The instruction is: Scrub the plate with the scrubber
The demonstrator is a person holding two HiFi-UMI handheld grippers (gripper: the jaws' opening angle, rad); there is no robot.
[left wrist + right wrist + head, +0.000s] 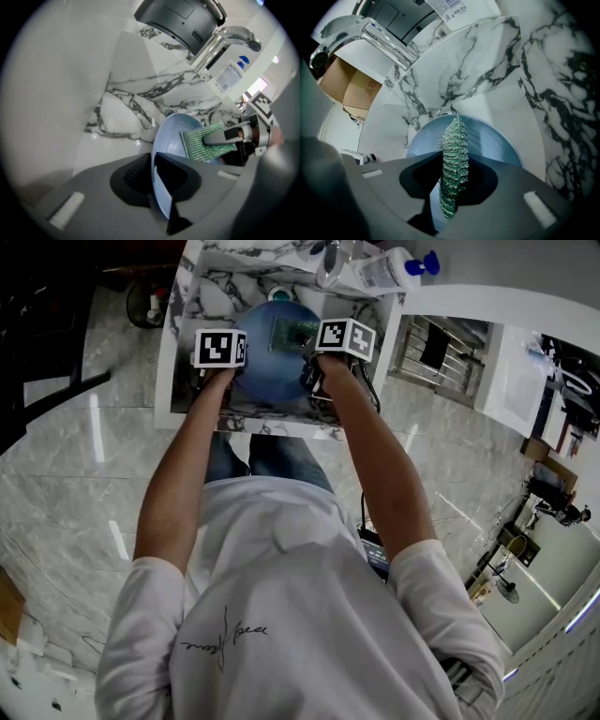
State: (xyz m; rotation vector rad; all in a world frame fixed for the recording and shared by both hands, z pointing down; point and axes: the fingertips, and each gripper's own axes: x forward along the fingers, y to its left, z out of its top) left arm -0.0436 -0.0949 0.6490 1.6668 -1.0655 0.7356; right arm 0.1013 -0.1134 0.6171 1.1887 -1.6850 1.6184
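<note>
- Reaching steeply down into the marble sink [211, 287], both forearms [178, 484] run side by side, with the grippers tilted downward.
- Inside the sink, the blue plate [171, 136] stands tilted on edge.
- At the sink's near left, the left gripper [153, 176] clamps the plate's rim.
- Over the sink's middle, the right gripper [451, 180] pinches the green scrubber [453, 150], which lies flat against the plate's face.

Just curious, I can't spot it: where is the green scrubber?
Top centre of the head view: the green scrubber is clamped in the right hand-held gripper, against the blue plate that the left hand-held gripper holds over the marble sink.
</note>
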